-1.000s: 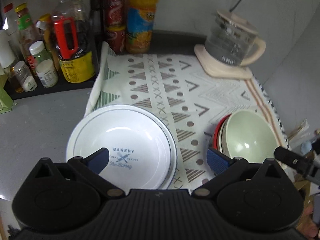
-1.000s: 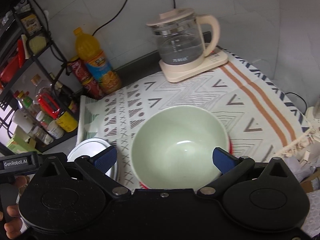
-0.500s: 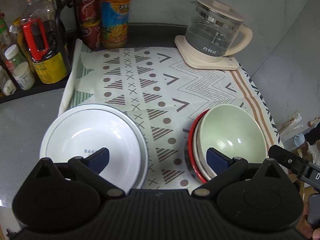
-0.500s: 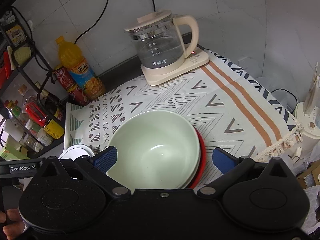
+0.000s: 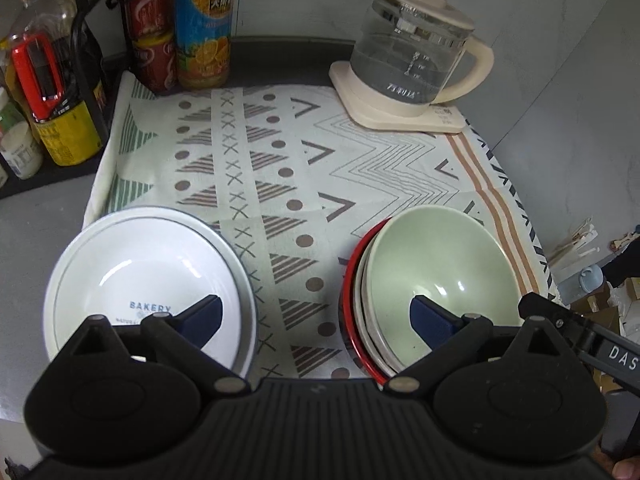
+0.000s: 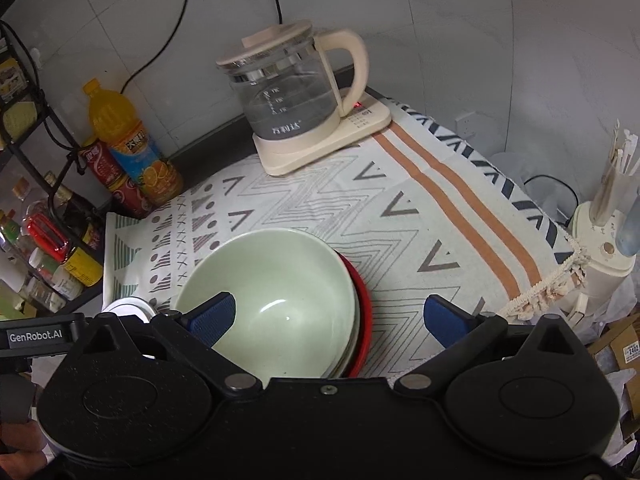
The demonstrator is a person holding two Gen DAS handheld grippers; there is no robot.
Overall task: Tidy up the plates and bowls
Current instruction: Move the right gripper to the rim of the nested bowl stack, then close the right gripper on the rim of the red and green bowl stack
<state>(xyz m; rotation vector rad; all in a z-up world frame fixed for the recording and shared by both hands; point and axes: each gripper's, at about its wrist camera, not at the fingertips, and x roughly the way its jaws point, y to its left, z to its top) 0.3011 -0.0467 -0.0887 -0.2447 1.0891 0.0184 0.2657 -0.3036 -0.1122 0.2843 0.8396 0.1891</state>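
A white "BAKERY" plate stack point(image 5: 148, 272) lies at the near left of the patterned cloth point(image 5: 280, 168). A pale green bowl point(image 5: 440, 276) sits nested on a cream bowl and a red one at the near right; it also shows in the right wrist view point(image 6: 276, 300). My left gripper point(image 5: 316, 320) is open and empty, held above the gap between plates and bowls. My right gripper point(image 6: 330, 318) is open and empty above the bowl stack's right side. The white plate point(image 6: 128, 306) peeks out at the left there.
A glass kettle point(image 5: 408, 68) on its cream base stands at the back right. An orange juice bottle point(image 5: 204, 28) and red cans point(image 5: 150, 32) stand at the back left, beside a rack of bottles and jars point(image 5: 48, 92). The cloth's fringed right edge point(image 6: 552, 284) hangs over the counter.
Both grippers have pulled back and risen, so the dishes look smaller and lower in view. The left view has swung right toward the middle of the cloth. Plates and bowls have not moved.
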